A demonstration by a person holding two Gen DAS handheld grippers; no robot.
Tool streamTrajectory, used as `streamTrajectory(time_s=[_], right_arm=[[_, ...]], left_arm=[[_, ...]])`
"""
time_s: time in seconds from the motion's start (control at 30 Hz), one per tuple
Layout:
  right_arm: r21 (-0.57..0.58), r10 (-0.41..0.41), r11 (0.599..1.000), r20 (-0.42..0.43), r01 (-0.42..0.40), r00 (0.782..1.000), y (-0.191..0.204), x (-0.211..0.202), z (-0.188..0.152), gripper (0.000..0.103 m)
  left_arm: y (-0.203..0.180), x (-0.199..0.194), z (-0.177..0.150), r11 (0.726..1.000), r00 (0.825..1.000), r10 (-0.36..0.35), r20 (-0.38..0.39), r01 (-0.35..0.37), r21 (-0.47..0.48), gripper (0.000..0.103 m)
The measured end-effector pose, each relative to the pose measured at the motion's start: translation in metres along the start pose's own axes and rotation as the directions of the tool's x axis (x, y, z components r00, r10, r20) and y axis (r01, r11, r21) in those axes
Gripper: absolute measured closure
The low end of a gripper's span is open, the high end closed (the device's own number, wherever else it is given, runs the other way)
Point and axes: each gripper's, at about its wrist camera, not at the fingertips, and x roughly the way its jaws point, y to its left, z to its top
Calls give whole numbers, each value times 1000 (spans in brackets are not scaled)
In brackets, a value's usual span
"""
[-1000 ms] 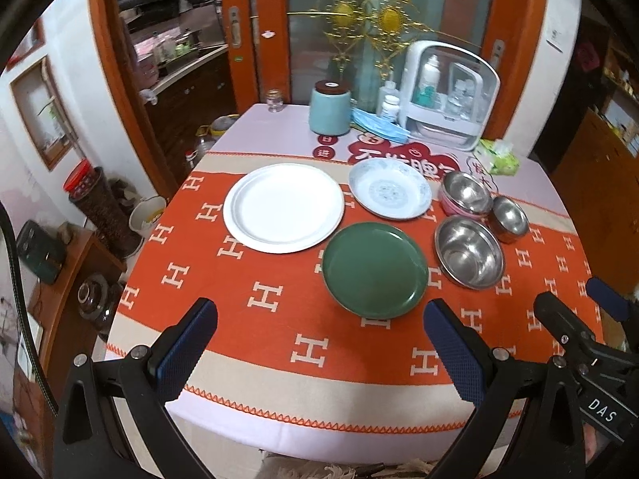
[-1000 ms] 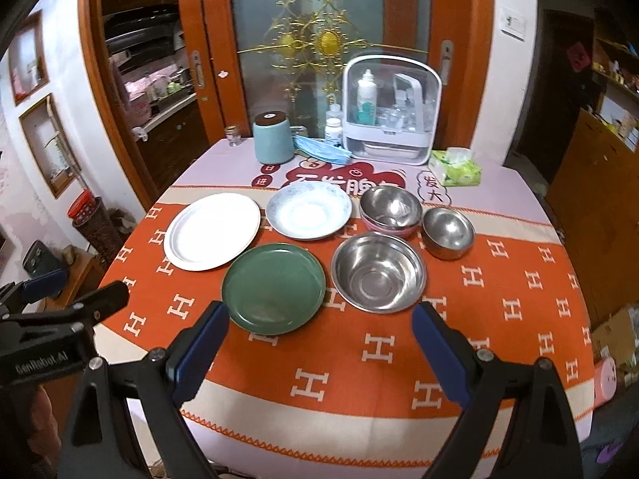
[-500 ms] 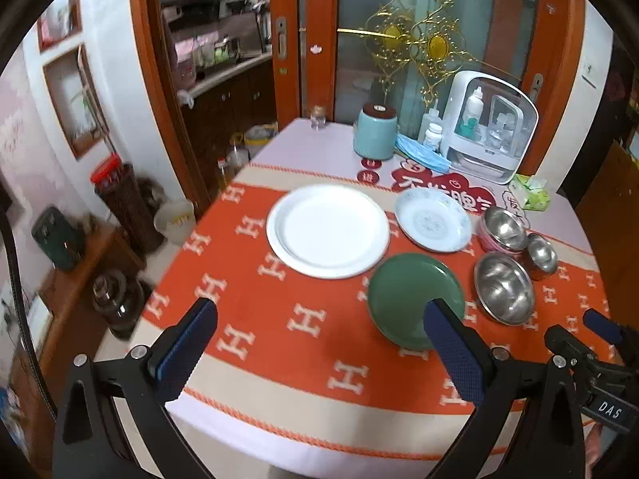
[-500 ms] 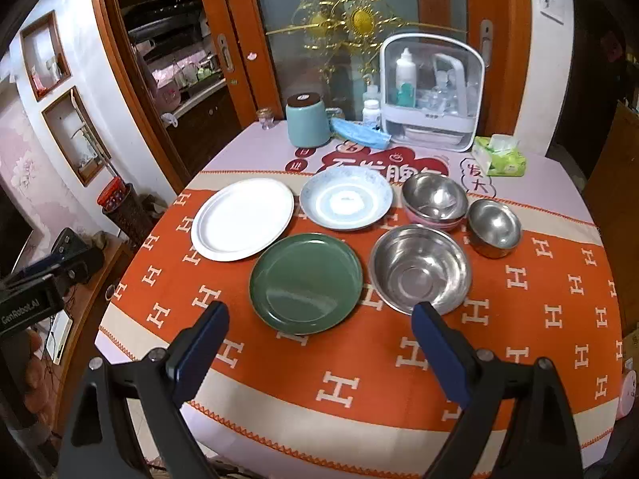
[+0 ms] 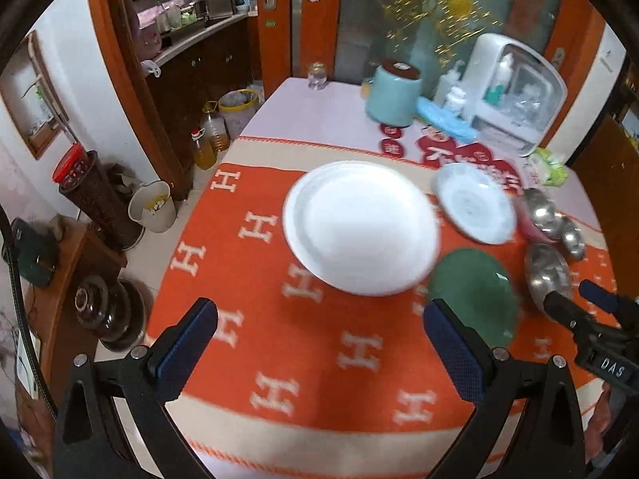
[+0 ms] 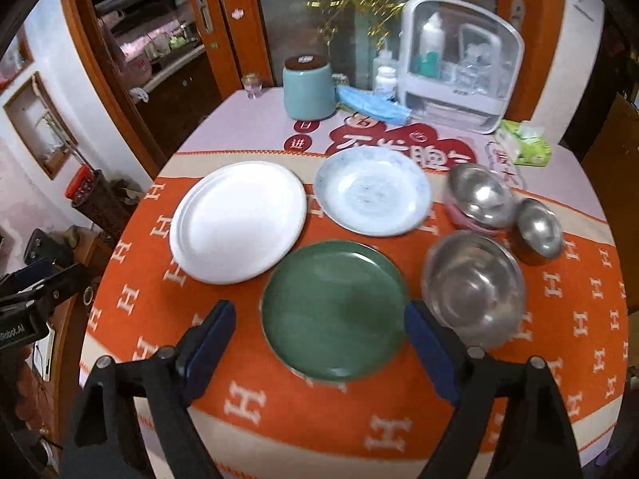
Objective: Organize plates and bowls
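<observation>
Three plates sit mid-frame on the tabletop [image 6: 279,419]: white plate [image 6: 239,221], pale blue plate [image 6: 373,196], green plate [image 6: 334,309]. My right gripper [image 6: 319,343] is closing, nothing pinched, green plate between its fingers; left gripper [image 5: 319,345] open, empty.

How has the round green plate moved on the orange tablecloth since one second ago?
No. The round green plate lies beside the large white plate and the big steel bowl as before, over the same H marks; only the camera came closer.
</observation>
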Motion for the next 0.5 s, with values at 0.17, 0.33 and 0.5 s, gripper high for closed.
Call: streamTrajectory(time_s=[0.17, 0.33, 0.5], right_arm=[[46, -2, 999, -71, 5, 998, 24, 73, 34, 30], [83, -25, 996, -152, 38, 988, 33, 141, 60, 37], [116, -51, 990, -215, 77, 975, 26, 180, 73, 38]], left_arm=[[41, 92, 44, 999, 997, 26, -67, -23, 46, 1], [62, 181, 74, 998, 981, 21, -190, -8, 68, 4], [69, 230, 90, 998, 961, -53, -271, 63, 27, 4]])
